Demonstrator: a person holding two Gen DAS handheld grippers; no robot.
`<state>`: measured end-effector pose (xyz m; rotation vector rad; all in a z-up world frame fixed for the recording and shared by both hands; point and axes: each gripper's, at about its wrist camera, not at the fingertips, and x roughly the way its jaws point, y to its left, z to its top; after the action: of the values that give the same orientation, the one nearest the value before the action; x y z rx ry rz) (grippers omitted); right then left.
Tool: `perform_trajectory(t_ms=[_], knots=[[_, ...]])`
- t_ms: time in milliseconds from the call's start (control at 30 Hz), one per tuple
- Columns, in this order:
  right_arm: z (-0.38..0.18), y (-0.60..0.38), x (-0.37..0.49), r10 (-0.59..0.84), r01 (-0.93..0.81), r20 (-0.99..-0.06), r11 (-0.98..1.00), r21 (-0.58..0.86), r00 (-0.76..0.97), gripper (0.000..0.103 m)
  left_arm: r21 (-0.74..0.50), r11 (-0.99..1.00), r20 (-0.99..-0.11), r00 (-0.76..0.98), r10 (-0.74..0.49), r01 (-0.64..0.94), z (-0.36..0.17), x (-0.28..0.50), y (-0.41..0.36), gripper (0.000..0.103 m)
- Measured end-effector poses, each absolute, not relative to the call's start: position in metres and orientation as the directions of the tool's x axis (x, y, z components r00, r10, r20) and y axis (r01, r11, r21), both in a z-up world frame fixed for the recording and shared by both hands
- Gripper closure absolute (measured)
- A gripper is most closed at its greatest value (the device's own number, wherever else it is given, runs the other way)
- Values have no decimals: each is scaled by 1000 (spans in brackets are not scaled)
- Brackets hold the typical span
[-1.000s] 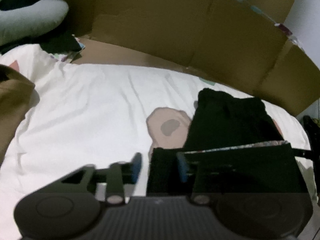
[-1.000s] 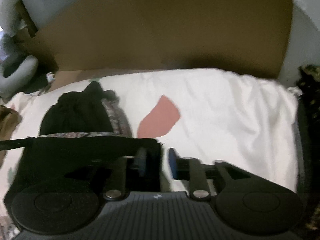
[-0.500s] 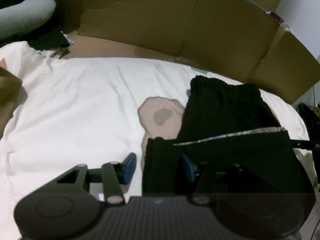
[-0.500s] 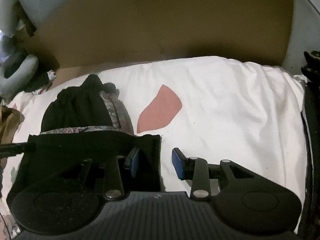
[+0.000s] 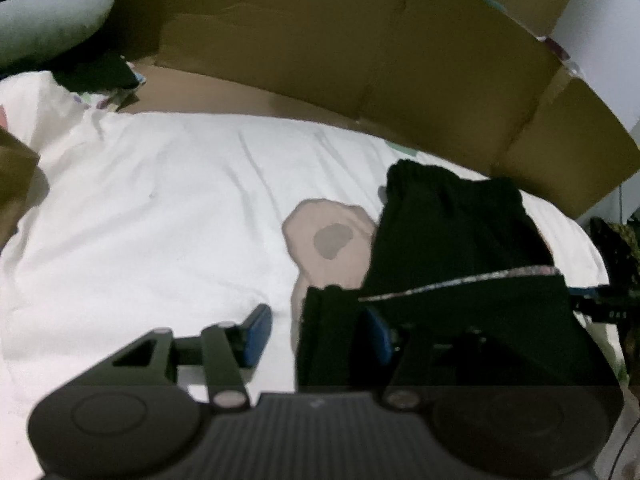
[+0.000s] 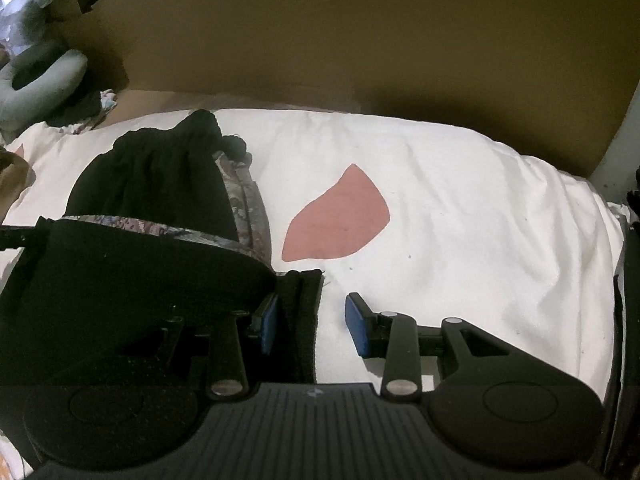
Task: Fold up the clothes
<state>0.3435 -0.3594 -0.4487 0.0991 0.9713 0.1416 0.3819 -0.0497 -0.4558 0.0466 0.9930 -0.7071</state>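
A black garment (image 5: 452, 232) with a patterned inner trim lies folded over on the white bedsheet (image 5: 160, 208). In the left wrist view its near left corner sits between the fingers of my left gripper (image 5: 318, 334), which is open, and the cloth hides most of the right finger. In the right wrist view the same garment (image 6: 152, 184) fills the left side. Its hemmed right corner lies in the gap of my right gripper (image 6: 313, 326), also open, with the left finger partly under the cloth.
A brown cardboard wall (image 5: 360, 60) curves along the far edge of the bed. A grey pillow (image 5: 52, 16) lies at the far left, and a brown cloth (image 5: 16, 176) at the left edge. The sheet bears a pink patch (image 6: 336, 216).
Both grippers have opened wider over the last second. The folded garment has settled onto the sheet, its near corners still between the fingers.
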Motion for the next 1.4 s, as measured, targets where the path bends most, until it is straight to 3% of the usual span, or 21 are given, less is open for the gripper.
perform_trajectory(t_ms=[467,533,600,700,1100,1400], knots=[[-450,-349,338,147,-74,-794,989,127,591,87,-290,797,-780,352,-518,531,-456,374,-58,50],[-450,-348,339,152,-77,-795,988,132,588,92,-297,799,-777,353,-520,523,-456,374,-57,54],[-448,-349,340,158,-72,-793,987,143,589,94,-333,798,-771,342,-537,502,-456,376,-54,80],[-445,-352,338,161,-58,-786,986,157,597,95,-373,798,-765,330,-553,473,-454,378,-50,89],[-417,-383,323,169,60,-733,960,275,659,96,-321,781,-701,420,-576,535,-407,364,-47,92],[-388,-380,319,134,46,-683,970,239,718,96,-298,763,-638,474,-606,574,-369,358,-50,93]])
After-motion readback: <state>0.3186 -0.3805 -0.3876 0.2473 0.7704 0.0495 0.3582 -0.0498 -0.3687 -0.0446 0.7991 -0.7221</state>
